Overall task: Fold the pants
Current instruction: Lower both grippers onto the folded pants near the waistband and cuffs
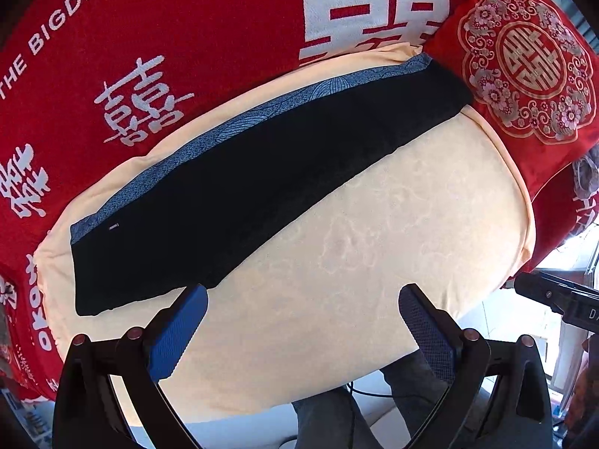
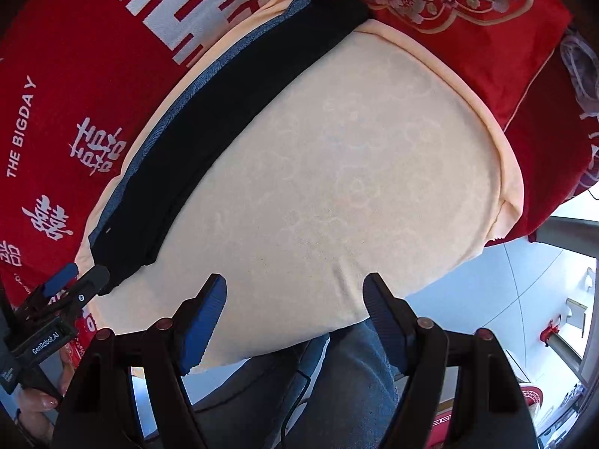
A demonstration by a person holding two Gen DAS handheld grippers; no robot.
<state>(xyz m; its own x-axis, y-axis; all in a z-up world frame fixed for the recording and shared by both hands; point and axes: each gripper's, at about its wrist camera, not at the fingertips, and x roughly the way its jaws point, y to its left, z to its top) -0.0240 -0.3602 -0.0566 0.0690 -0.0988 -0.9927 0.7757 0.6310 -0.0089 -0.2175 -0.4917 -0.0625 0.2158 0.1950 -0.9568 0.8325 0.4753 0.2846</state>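
Both grippers, left gripper (image 1: 303,321) and right gripper (image 2: 294,307), hover with fingers wide and empty, likely because the black pants (image 1: 239,183), folded lengthwise, lie along the cream cushion's (image 1: 393,232) far edge.

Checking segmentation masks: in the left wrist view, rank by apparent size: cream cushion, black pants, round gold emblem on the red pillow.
1. cream cushion
2. black pants
3. gold emblem

Fisheye distortion shrinks the emblem at the edge, but the order looks clear.
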